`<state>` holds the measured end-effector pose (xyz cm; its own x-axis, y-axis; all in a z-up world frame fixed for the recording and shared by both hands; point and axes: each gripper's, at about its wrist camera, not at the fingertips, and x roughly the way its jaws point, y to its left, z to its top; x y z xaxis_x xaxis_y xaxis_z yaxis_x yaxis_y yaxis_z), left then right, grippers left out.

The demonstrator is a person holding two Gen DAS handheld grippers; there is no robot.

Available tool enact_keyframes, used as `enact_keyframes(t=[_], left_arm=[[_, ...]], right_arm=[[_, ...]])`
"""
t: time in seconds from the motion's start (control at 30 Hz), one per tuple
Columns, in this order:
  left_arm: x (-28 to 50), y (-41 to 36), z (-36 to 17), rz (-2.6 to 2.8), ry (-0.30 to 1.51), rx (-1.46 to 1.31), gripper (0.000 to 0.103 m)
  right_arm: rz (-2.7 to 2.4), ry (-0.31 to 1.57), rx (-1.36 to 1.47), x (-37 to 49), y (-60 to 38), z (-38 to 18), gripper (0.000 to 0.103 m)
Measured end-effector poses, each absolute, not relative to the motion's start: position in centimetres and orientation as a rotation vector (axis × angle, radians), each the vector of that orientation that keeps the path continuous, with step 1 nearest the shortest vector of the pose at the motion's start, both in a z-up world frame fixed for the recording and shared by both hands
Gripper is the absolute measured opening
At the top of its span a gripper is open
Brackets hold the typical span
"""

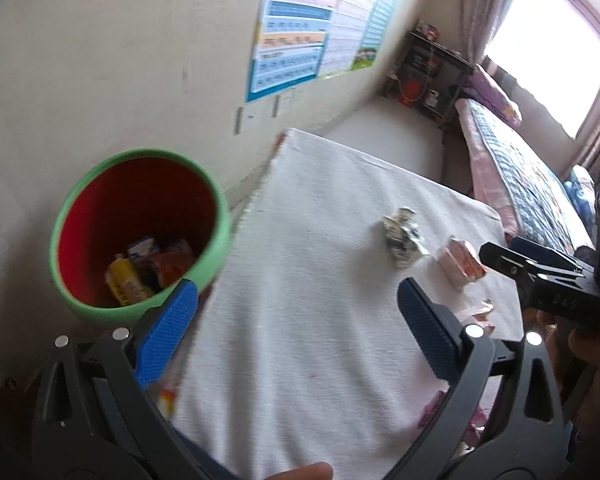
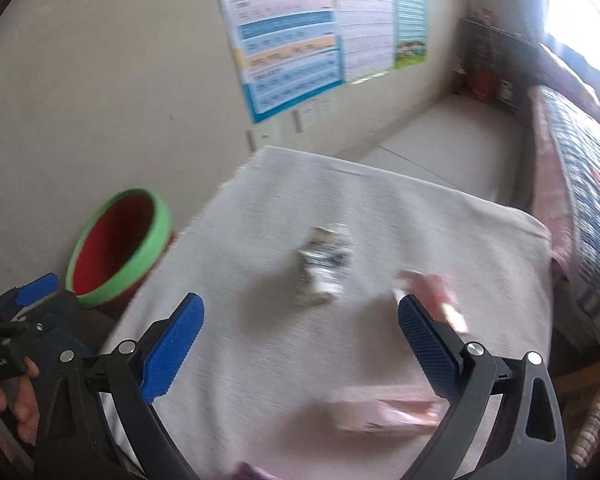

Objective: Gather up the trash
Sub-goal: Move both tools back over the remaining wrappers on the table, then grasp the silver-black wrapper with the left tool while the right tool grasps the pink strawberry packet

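Both tools gape empty — the left tool (image 1: 298, 330) beside the bin (image 1: 140, 232) off the tabletop's (image 1: 300, 360) left edge, the right tool (image 2: 300, 338) facing the crumpled wrapper (image 2: 324, 266) mid-tabletop, likely its next pick.

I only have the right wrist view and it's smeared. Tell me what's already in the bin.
Observer: The left wrist view looks straight down into the green-rimmed bin. A yellow carton and some orange and white packets lie at the bottom.
Operator: Now give me the pink smear by my right finger.
Observer: It is a small pink carton lying on its side on the white cloth, just right of the crumpled wrapper and apart from it.
Operator: Report the left gripper.
Observer: The left gripper is open and empty, over the cloth beside the bin.
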<state>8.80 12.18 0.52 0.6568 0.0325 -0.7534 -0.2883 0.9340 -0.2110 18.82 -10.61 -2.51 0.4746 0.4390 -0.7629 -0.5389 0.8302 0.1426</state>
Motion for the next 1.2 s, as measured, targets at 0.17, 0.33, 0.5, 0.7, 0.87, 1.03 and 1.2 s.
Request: enact_keyframes(t=[0.17,0.33,0.5,0.7,0.87,1.03,1.2], left_arm=[[10.7,9.7,0.0,0.133,0.86,-0.322,0.098],[12.4,7.7,-0.6,0.094,0.884,-0.315,0.098],[14.4,6.2,-0.7,0.061,0.897,-0.306,0.098],[16.5,4.9,-1.3,0.038,0.923,-0.28,0.098],[18.4,4.0,-2.3,0.012,0.948,-0.295,0.098],[20.7,3.5,-4.2,-0.013,0.987,-0.335,0.098],[23.5,3.4,-6.5,-0.017,1.035,-0.386,0.095]], right_arm=[[0.527,0.904,-0.097,19.9,-14.9,-3.3,0.094],[0.488,0.917,-0.081,20.8,-17.7,-4.1,0.094],[0.474,0.943,-0.077,21.8,-19.0,-5.4,0.094],[0.473,0.972,-0.062,22.9,-19.8,-6.9,0.094],[0.474,1.003,-0.038,24.2,-20.4,-8.1,0.094],[0.469,1.035,-0.019,26.0,-20.7,-9.5,0.087],[0.472,1.069,-0.013,27.4,-20.5,-11.0,0.084]])
